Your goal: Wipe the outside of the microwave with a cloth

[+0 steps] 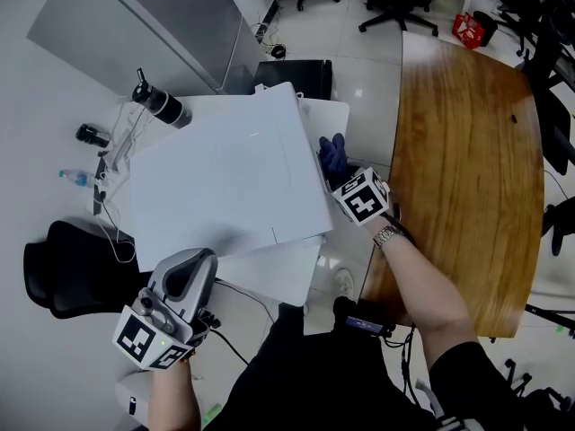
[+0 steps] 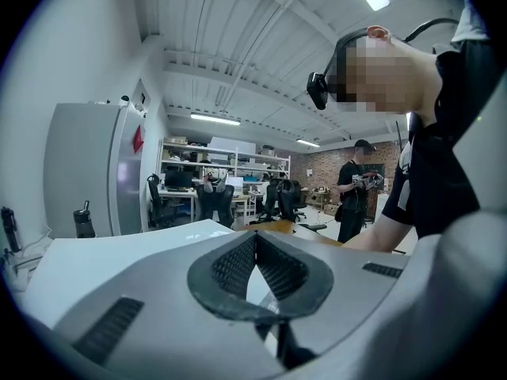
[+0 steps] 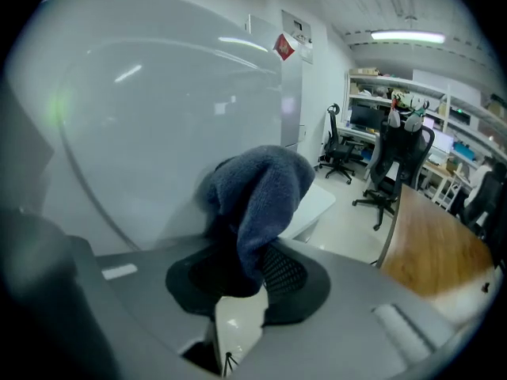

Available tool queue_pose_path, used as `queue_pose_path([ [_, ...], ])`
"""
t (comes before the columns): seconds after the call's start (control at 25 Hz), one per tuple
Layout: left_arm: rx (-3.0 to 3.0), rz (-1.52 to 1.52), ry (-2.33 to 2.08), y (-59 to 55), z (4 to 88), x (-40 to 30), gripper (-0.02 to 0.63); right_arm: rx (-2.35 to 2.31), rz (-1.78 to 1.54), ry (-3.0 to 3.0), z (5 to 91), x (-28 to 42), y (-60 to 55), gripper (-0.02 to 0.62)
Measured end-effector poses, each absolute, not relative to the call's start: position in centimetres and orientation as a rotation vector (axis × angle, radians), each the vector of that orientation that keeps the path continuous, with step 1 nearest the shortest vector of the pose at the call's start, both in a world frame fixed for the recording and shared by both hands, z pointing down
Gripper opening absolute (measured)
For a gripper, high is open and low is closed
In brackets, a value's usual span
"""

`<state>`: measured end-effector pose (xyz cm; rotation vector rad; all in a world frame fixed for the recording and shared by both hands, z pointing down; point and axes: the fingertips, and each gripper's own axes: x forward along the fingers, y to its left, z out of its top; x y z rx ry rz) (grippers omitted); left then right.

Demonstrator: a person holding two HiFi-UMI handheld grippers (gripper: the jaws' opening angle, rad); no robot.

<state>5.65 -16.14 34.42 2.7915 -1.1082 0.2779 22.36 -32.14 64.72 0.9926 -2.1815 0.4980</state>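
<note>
While our right gripper [image 3: 247, 271] grips the blue cloth [image 3: 261, 192] and holds it at the right side wall of the white microwave [image 1: 225, 182], our left gripper [image 2: 255, 252] is clenched on nothing — near the microwave's near left corner. We see a wooden table [image 1: 467, 169] just beside the right gripper — on its far side from the microwave.

head view looks steeply down; both gripper views hug the microwave [image 1: 225, 178].
</note>
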Motion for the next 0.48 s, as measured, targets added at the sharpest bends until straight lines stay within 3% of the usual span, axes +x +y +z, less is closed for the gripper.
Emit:
queue_pose_path([
  [0.48,2.777,0.259,-1.153,-15.1,34.0,4.7,0.005,1.037,0.542,-2.104,65.2,24.1,-31.4,0.083],
])
